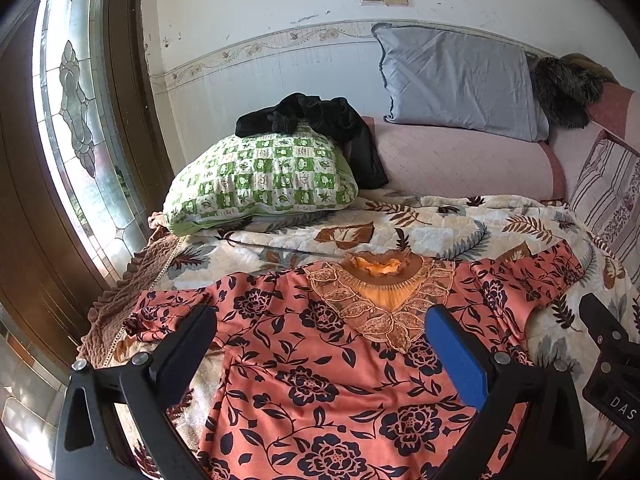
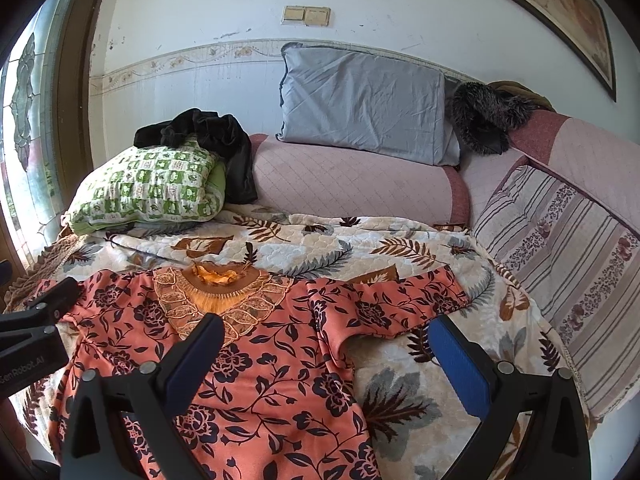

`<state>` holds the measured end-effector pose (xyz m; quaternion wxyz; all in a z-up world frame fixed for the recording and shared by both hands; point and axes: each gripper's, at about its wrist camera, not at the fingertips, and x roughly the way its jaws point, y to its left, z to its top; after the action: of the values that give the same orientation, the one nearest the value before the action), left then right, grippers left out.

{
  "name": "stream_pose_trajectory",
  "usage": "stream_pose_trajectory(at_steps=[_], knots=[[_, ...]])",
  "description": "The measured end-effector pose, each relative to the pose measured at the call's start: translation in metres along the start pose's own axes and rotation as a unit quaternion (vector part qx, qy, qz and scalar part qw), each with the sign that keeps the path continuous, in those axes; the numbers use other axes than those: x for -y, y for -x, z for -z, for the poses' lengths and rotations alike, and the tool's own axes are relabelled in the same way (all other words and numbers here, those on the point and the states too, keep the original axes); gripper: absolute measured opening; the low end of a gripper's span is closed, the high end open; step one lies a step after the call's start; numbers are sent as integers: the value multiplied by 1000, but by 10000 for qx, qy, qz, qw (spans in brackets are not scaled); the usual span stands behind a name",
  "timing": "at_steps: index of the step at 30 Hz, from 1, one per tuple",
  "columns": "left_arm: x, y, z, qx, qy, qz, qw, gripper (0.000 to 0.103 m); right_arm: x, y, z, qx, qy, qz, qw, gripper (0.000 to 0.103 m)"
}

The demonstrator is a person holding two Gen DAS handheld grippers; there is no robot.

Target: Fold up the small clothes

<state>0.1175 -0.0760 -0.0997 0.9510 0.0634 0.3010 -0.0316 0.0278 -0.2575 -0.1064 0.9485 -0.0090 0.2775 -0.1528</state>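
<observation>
— Quilt [image 1: 400, 236] under everything, wasn't it? What lay on it?

— Yes, a leaf-print quilt over the bed. Nearest the cameras lay the dress [image 1: 320, 380], coral with dark flowers, spread flat and face up, its lace collar [image 1: 384, 292] pointing away toward the wall. One sleeve [image 2: 400, 300] stretched out to the right over the quilt; the other, at the left edge, was bunched.

— And the grippers?

— The left gripper [image 1: 320, 336] hung above the dress's chest, jaws wide apart, nothing between them. The right gripper [image 2: 326, 344] hung above the dress's right side and the sleeve's underarm, jaws likewise spread and empty. Whether either finger tip touched the cloth, I could not tell.

— Did they show in each other's view?

— Each showed at the edge of the other's view, close alongside.

— Farther back?

— A green checked pillow [image 1: 260, 180] sat at the back left, with a black garment [image 1: 320, 128] draped over its top. To the right ran a pink bolster [image 2: 352, 184], and a grey pillow [image 2: 364, 100] leaned on the wall above it. A striped cushion [image 2: 560, 248] stood at the right, a dark furry thing [image 2: 484, 116] behind it. A leaded window [image 1: 76, 120] was at the left.
</observation>
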Motion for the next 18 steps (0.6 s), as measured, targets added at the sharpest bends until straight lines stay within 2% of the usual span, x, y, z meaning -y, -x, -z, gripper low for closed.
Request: stream_pose_trajectory(at_steps=[4,7,9,11,13,14,17,18], knots=[[3,-49,-3,-232,278,413,9985,103,14,-31,4,-151,-98,-57,9998,103],[-1,-105,5,-615,785,958,9904,103,53,-76,11,-486,-611,-643,9949,103],[-4,-138,18,-784,954,891,9883,103,95,-114,18,-778,-1123,-804,9874,103],[-8,-156,31,-663,931,481,9923,103,142,-153,25,-1050,-1638,-991,9759,103],[-12,-167,43,-483,782,138,9957,103,194,-192,34,-1310,-2326,-1053,9579,103],[-12,-173,44,-510,667,21,9965,103,219,-209,40,-1411,-2781,-1047,9443,103],[-17,-191,44,-548,541,-310,9966,103,284,-257,59,-1467,-4270,-1323,8824,103],[-21,-196,44,-530,561,-367,9963,103,298,-270,65,-1431,-4610,-1317,8658,102]])
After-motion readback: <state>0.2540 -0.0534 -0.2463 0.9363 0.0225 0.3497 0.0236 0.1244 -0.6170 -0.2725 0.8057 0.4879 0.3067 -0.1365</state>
